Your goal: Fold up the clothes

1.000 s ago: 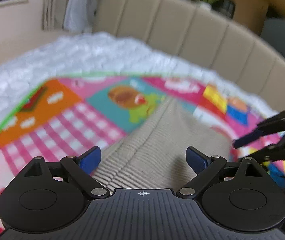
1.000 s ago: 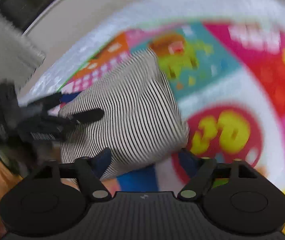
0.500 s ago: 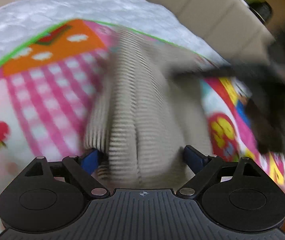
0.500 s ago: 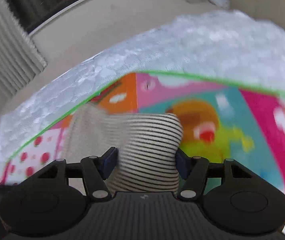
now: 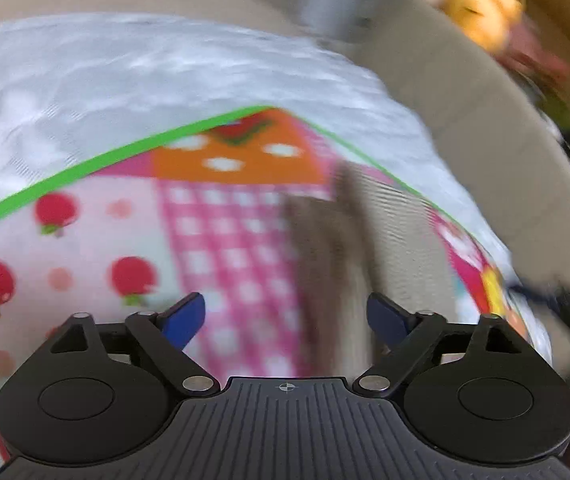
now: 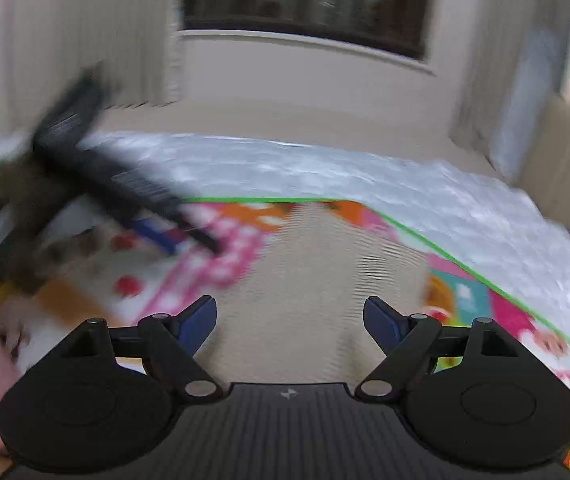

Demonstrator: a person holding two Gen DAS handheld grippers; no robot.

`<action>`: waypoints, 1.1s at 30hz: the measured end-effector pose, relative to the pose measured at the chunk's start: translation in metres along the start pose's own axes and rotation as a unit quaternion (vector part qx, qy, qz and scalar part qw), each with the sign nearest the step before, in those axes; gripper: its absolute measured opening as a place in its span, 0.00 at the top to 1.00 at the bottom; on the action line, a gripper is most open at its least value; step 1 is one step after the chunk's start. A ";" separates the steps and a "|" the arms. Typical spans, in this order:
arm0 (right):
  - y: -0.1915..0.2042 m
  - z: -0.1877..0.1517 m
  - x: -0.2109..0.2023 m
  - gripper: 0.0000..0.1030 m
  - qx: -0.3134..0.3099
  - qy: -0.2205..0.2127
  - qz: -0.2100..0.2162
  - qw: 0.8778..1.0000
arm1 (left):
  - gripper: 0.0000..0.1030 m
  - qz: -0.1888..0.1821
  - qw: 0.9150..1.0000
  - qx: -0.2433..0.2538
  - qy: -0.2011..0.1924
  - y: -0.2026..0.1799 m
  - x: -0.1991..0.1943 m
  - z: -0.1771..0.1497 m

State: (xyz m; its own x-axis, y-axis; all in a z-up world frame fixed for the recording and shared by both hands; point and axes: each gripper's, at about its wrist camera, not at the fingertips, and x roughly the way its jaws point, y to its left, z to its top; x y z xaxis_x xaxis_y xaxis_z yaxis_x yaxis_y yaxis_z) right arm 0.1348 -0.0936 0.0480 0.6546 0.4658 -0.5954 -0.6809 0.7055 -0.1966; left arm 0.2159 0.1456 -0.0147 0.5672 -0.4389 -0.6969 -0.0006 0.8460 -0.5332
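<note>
A folded beige, finely striped garment (image 6: 325, 280) lies on a colourful play mat (image 6: 525, 320). In the left wrist view it is blurred (image 5: 385, 248) and sits ahead and to the right on the mat (image 5: 125, 248). My left gripper (image 5: 285, 316) is open and empty, above the pink checked patch left of the garment. My right gripper (image 6: 289, 320) is open and empty, directly over the garment's near end. The left gripper also shows as a dark blur in the right wrist view (image 6: 205, 240), left of the garment.
A white textured bed cover (image 5: 125, 72) surrounds the mat. A beige padded headboard (image 5: 485, 112) stands at the right, with a yellow plush toy (image 5: 481, 8) above it. A wall with a dark window (image 6: 305, 0) lies beyond the bed.
Both grippers have pulled back and swung away from the garment, which now lies folded on the mat. The left gripper moved left over the checked patch; the right view rose towards the window.
</note>
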 end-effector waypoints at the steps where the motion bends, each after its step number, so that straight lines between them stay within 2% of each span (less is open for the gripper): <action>1: 0.012 -0.002 0.009 0.21 -0.018 0.004 -0.003 1.000 | 0.19 0.001 1.000 -0.010 0.003 0.006 0.004 0.004; 5: 0.033 -0.010 0.046 0.24 -0.074 0.041 -0.022 0.996 | 0.23 0.007 1.000 0.007 -0.004 0.008 0.004 0.006; 7: 0.016 -0.006 0.043 0.57 -0.057 0.047 -0.022 0.997 | 0.23 0.007 1.000 0.008 -0.011 0.012 -0.002 0.008; 8: 0.005 -0.002 0.039 0.63 -0.032 0.049 -0.017 0.998 | 0.23 0.006 1.000 0.003 -0.014 0.015 -0.005 0.008; 9: -0.007 0.001 0.033 0.64 -0.004 0.049 -0.011 0.999 | 0.23 0.004 1.000 -0.001 -0.017 0.017 -0.008 0.008; 12: -0.020 0.009 0.021 0.69 0.017 0.048 -0.024 0.998 | 0.23 -0.005 1.000 -0.021 -0.021 0.022 -0.012 0.009; 17: -0.003 0.013 0.019 0.68 0.000 0.041 -0.037 0.998 | 0.20 -0.012 0.999 -0.036 -0.015 0.019 0.000 0.017; 18: 0.002 0.013 0.020 0.62 0.000 0.039 -0.038 0.999 | 0.20 -0.012 0.999 -0.038 -0.016 0.020 -0.001 0.017; 19: 0.009 0.014 0.025 0.50 -0.013 0.033 -0.046 0.998 | 0.18 -0.012 0.999 -0.044 -0.016 0.022 -0.003 0.016; 21: 0.024 0.014 0.036 0.33 -0.034 0.025 -0.058 0.997 | 0.15 -0.009 0.998 -0.055 -0.016 0.027 -0.006 0.015; 22: 0.029 0.014 0.043 0.29 -0.039 0.026 -0.068 0.997 | 0.14 -0.007 0.998 -0.061 -0.014 0.029 -0.006 0.015; 24: 0.035 0.013 0.058 0.28 -0.046 0.033 -0.091 0.994 | 0.14 -0.006 0.998 -0.065 -0.005 0.031 -0.004 0.013; 25: 0.036 0.012 0.065 0.22 -0.047 0.037 -0.104 0.993 | 0.15 -0.006 0.998 -0.063 -0.001 0.031 -0.002 0.011; 28: 0.036 0.008 0.079 0.17 -0.054 0.051 -0.126 0.989 | 0.16 -0.009 0.999 -0.050 0.001 0.026 -0.001 0.009; 30: 0.037 0.005 0.079 0.17 -0.064 0.055 -0.131 0.988 | 0.16 -0.013 0.999 -0.043 0.000 0.023 -0.002 0.008; 31: 0.037 0.003 0.076 0.21 -0.069 0.055 -0.134 0.987 | 0.16 -0.012 0.999 -0.044 -0.001 0.023 -0.003 0.008; 32: 0.036 0.001 0.074 0.28 -0.073 0.054 -0.137 0.986 | 0.16 -0.012 0.999 -0.046 -0.003 0.024 -0.004 0.008; 33: 0.033 0.000 0.070 0.49 -0.070 0.054 -0.135 0.987 | 0.16 -0.011 0.999 -0.049 -0.004 0.025 -0.004 0.009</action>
State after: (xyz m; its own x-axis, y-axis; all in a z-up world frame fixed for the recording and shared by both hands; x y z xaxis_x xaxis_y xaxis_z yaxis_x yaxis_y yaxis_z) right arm 0.1583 -0.0372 -0.0004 0.7852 0.2054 -0.5842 -0.5294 0.7120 -0.4612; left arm 0.2205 0.1714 -0.0210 0.5738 -0.4551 -0.6809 -0.0678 0.8021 -0.5933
